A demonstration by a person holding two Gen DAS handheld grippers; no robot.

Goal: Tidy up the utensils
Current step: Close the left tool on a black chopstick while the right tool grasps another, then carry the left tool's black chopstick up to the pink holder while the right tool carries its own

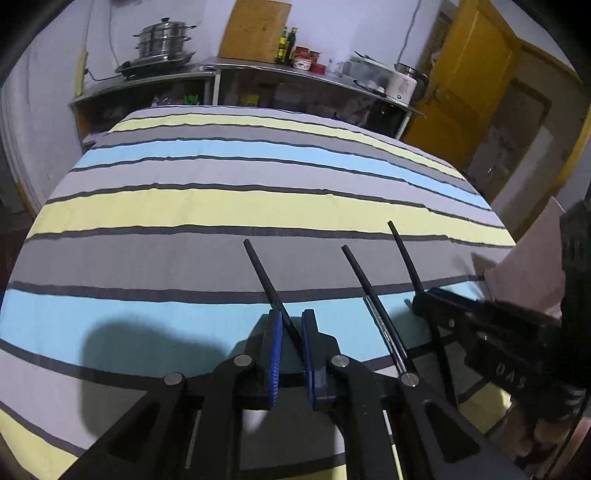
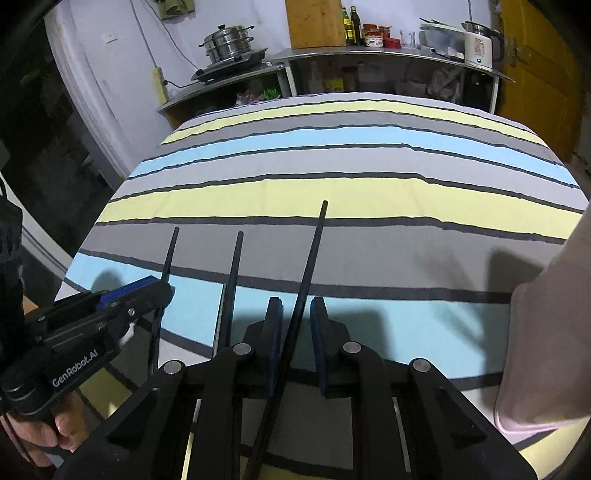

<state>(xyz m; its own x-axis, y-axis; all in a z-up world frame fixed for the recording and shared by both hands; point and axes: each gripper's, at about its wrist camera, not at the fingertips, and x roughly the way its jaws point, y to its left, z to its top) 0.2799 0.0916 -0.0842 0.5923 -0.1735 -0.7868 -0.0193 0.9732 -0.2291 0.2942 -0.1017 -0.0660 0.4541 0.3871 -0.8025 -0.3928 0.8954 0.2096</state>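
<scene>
Three black chopsticks show above the striped tablecloth [image 1: 221, 206]. In the left wrist view, my left gripper [image 1: 291, 332] is shut on one black chopstick [image 1: 264, 273] that points away and left. A second chopstick [image 1: 369, 291] lies on the cloth to its right. My right gripper [image 1: 424, 302] is shut on a third chopstick [image 1: 404, 254]. In the right wrist view, my right gripper [image 2: 295, 325] holds its chopstick [image 2: 314, 254], the loose one [image 2: 234, 273] lies to the left, and the left gripper [image 2: 162, 290] grips its own chopstick [image 2: 170, 254].
A steel counter [image 1: 258, 70] stands behind the table with a steamer pot [image 1: 164, 40], a wooden board [image 1: 255, 29], bottles, jars and a white kettle [image 1: 402, 86]. A yellow door [image 1: 465, 81] is at the right. A pale sleeve [image 2: 543, 332] is at right.
</scene>
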